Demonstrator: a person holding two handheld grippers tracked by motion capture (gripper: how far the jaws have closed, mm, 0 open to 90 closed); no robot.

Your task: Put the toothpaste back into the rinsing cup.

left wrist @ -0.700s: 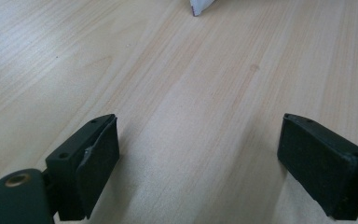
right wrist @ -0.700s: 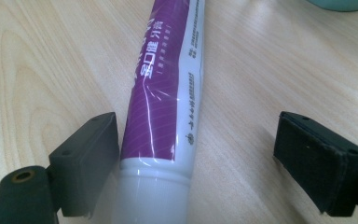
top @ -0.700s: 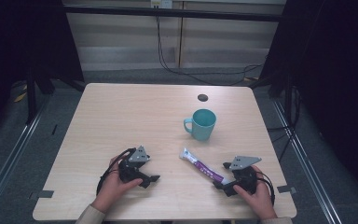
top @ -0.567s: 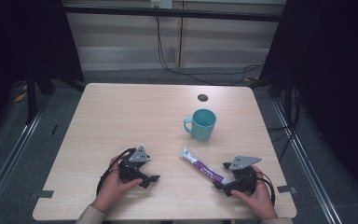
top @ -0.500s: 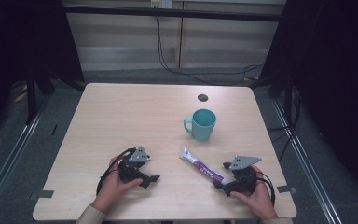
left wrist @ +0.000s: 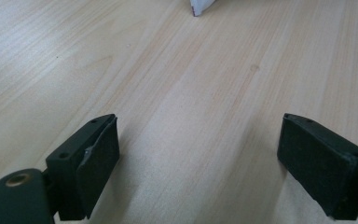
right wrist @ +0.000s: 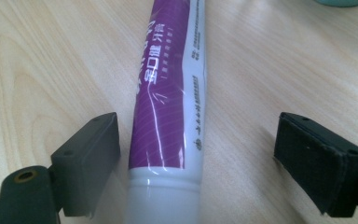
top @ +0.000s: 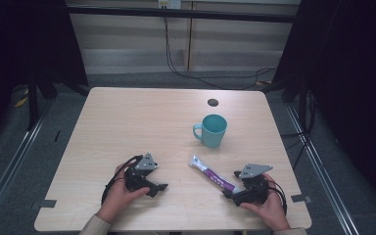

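Note:
A purple and white toothpaste tube (top: 210,173) lies flat on the wooden table (top: 142,122), slanting from the middle towards the front right. Its capped end rests between the jaws of my right gripper (top: 231,190), which stands open; in the right gripper view the tube (right wrist: 170,107) lies near the left jaw, and neither pad presses on it. A teal mug (top: 211,130) stands upright behind the tube. My left gripper (top: 159,188) rests at the front left, open, with bare wood between its jaws (left wrist: 200,163). The tube's flat end (left wrist: 200,5) shows far ahead of it.
A small dark round hole (top: 213,102) sits near the table's far edge, behind the mug. Cables (top: 176,63) trail on the floor beyond the table. Dark stands flank the table on both sides.

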